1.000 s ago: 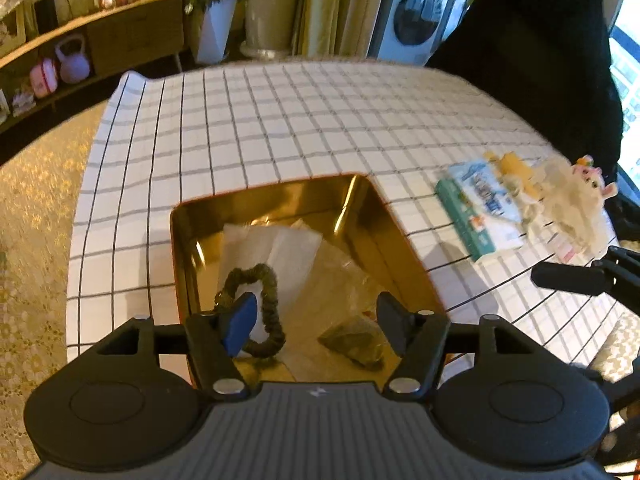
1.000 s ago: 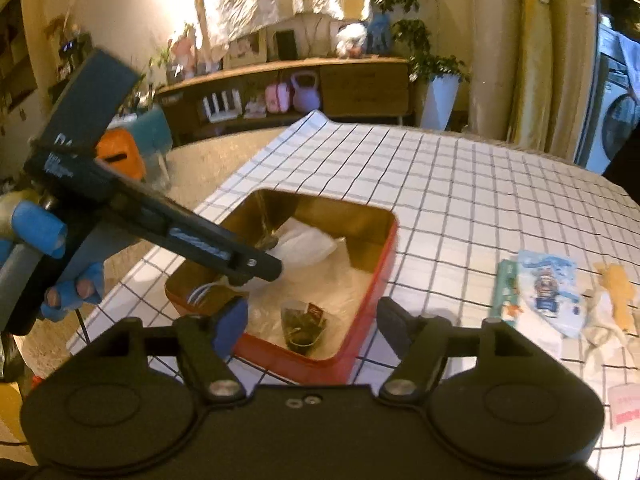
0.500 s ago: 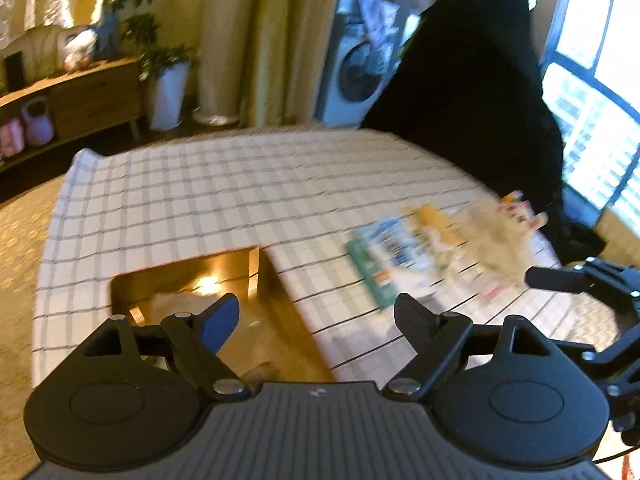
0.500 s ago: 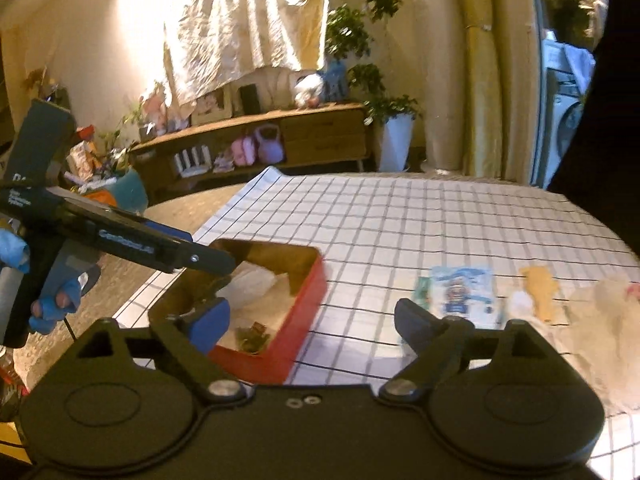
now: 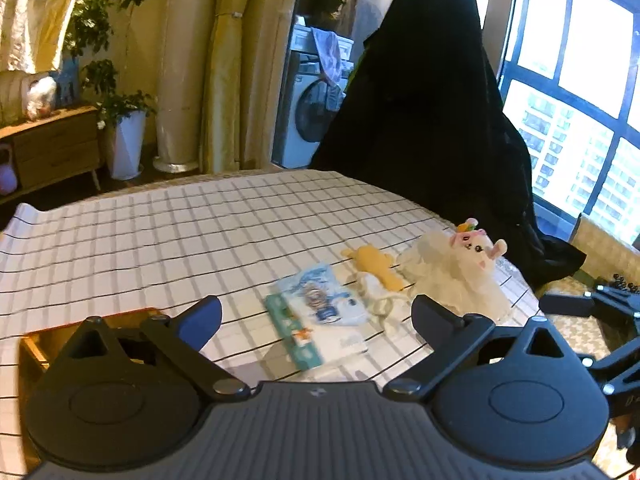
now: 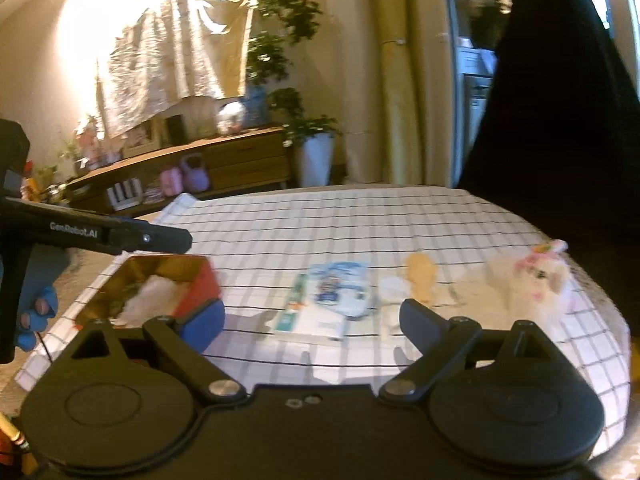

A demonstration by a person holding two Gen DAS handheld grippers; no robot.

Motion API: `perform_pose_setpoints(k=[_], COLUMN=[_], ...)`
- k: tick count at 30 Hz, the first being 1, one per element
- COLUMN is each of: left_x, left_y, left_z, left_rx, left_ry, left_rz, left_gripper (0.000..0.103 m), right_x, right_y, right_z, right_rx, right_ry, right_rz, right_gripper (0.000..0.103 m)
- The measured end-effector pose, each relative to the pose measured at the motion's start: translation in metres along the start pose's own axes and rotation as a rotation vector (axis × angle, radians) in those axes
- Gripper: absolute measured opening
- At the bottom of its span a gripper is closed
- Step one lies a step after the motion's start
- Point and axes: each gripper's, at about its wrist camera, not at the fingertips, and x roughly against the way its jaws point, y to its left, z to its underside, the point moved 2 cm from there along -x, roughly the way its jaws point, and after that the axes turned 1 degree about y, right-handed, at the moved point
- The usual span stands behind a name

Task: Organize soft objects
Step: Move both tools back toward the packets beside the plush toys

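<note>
Moved: both views are swinging right, from the red tin [image 6: 200,284] toward the tissue pack [image 5: 320,312].
Left gripper [image 5: 316,316]: gaping wide, empty; reading "GenRobot.AI".
Right gripper [image 6: 312,318]: spread wide, empty.
Plush toy [image 5: 472,268]: lying far right.

Left hand-held gripper [image 5: 316,316] gapes empty above tissue pack [image 5: 320,312].

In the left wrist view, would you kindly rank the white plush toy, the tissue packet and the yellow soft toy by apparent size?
1. white plush toy
2. tissue packet, close to it in size and nearer the camera, so the order is unsure
3. yellow soft toy, clearly smallest
</note>
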Motion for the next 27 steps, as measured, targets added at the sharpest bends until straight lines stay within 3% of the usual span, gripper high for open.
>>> perform_pose_setpoints(k=[4,7,14,22,27], left_x=[-0.023,-0.04,-0.065,-0.103,-0.134], left_y=[-0.012,-0.019,-0.028,-0.026,-0.029], left_z=[-0.001,-0.001,0.003,-0.002,-0.005], left_rx=[0.016,0.037,0.032,0.043,0.002], left_ry=[0.026,0.032,0.006,0.049,0.08], left_rz=[0.071,0.082,0.061,0.027,-0.057], left_gripper=[0.103,0.103,0.103,0.103,0.103], right_x=[-0.003,-0.005,-0.013,-0.037,-0.054], right_y=[-0.02,-0.032,-0.054,-0.072,-0.079], right_z=[0.012,0.02,0.032,0.041,0.045], right_rx=[-0.023,-0.044,-0.044,-0.059,-0.047], right_ry=[0.011,0.024,0.046,0.088,0.113], right_rz=[0.031,0.041,0.064,0.068,0.07], right_gripper=[0.094,0.094,0.094,0.094,0.093])
